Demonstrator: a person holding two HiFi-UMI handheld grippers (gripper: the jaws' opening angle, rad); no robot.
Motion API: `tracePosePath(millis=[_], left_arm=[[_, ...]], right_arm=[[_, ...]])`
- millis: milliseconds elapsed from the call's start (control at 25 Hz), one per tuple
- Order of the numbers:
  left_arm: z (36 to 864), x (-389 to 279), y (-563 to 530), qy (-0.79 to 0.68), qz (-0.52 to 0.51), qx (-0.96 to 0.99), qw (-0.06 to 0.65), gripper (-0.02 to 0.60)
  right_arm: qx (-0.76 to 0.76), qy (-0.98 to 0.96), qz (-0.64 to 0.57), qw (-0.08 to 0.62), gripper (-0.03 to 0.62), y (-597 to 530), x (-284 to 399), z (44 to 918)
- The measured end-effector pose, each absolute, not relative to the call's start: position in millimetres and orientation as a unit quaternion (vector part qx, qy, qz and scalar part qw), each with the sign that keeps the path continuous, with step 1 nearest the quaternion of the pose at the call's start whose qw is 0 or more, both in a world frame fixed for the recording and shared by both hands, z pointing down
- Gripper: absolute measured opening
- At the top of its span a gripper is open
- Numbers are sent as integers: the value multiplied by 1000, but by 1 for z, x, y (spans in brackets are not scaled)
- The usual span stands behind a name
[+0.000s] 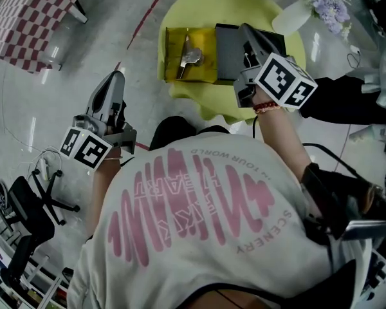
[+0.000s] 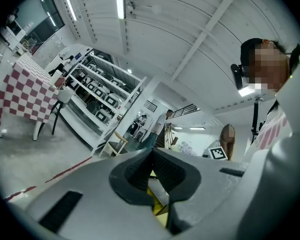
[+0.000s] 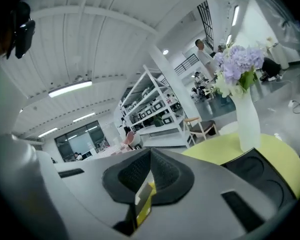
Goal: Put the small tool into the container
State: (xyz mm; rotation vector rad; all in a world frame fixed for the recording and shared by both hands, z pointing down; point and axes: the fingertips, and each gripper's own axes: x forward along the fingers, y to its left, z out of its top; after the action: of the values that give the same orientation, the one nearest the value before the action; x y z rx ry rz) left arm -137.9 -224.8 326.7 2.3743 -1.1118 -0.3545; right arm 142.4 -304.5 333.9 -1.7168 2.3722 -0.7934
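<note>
**Found tool in container, both grippers shut and empty**

Located the small tool (image 1: 192,56), a bit of bare metal, lying inside the open yellow container (image 1: 174,69). Placed the container on the round yellow table (image 1: 202,102), toward its left side. Noted a dark tray (image 1: 226,60) touching the container's right wall.

Checked the right gripper (image 3: 150,151): jaws pressed together, nothing pinched between them. Placed it above the dark tray, just beside the container and apart from the tool. Saw its marker cube (image 1: 284,80) near the table's front edge. Confirmed in the right gripper view a white vase (image 3: 247,119) of purple flowers (image 3: 237,66) standing on the table, beyond the tray.

Checked the left gripper (image 2: 151,153): jaws likewise pressed together, nothing between them. Placed it off the table to the left, over the floor (image 1: 64,89), well apart from the container. Logged a red line (image 1: 151,11) on the floor and a red-and-white checked cloth (image 1: 32,15) at far left. Made out white shelving (image 2: 102,101) in the left gripper view.
</note>
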Motion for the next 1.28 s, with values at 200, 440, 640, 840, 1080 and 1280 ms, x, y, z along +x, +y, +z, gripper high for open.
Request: tracePosePath(millis=[200, 440, 640, 840, 1080, 1280], left_arm=[[332, -106, -195, -413, -133, 866, 249, 8], [339, -77, -162, -425, -140, 859, 250, 7], [343, -64, -133, -436, -143, 851, 255, 8], [347, -56, -116, -444, -143, 847, 255, 8], [347, -55, -107, -450, -144, 845, 251, 8], [339, -60, -118, -451, -148, 844, 249, 7]], right_arm=[[-557, 800, -221, 24, 6, -273, 168, 331], [-546, 810, -213, 6, 6, -241, 196, 340], [-537, 818, -207, -9, 6, -218, 206, 343], [-528, 825, -203, -13, 5, -209, 211, 348], [-521, 830, -196, -18, 5, -201, 211, 349], [-518, 833, -194, -22, 5, -212, 203, 342]])
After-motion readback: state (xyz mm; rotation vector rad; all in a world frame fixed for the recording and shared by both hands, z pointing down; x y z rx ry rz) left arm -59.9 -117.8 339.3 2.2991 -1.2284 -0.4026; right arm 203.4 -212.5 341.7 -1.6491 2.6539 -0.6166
